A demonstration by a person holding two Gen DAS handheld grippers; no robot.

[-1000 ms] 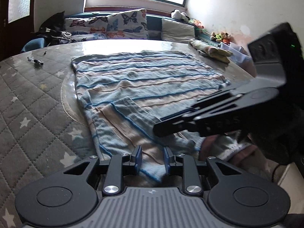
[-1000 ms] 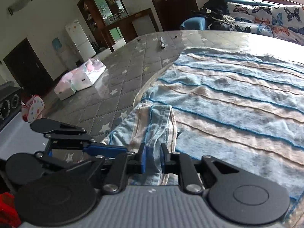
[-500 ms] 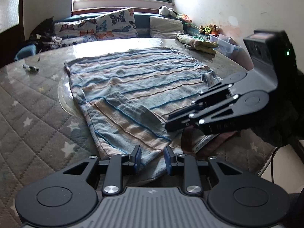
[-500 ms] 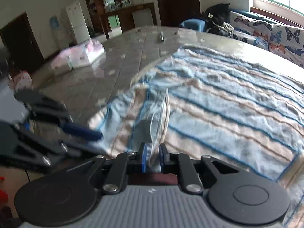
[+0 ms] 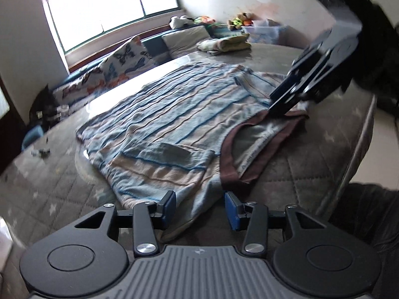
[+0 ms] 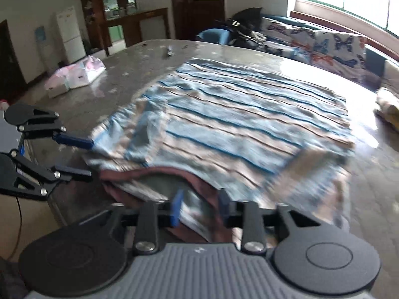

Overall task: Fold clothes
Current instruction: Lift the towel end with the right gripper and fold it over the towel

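Observation:
A blue and beige striped shirt (image 5: 174,114) lies spread on the quilted table, its brown collar (image 5: 232,149) toward the near edge. My left gripper (image 5: 200,210) is open, its blue pads either side of the shirt's near shoulder corner, which lies slack on the table. My right gripper (image 6: 199,206) is open too, standing over the collar (image 6: 159,172) and the shirt (image 6: 237,124). Each view shows the other tool: the right gripper (image 5: 276,102) at the collar's far end, the left gripper (image 6: 82,157) open beside the shoulder.
A folded cloth (image 5: 224,43) sits at the table's far side, and butterfly cushions (image 5: 124,59) line a bench under the window. Tissue packs (image 6: 74,77) and a small pen-like item (image 6: 169,51) lie on the table. The table edge (image 5: 361,149) drops off beside the collar.
Both grippers were shut on the shirt's near edge and now stand open. The shirt has dropped flat with its collar showing. Both cameras have swung and drawn back a little.

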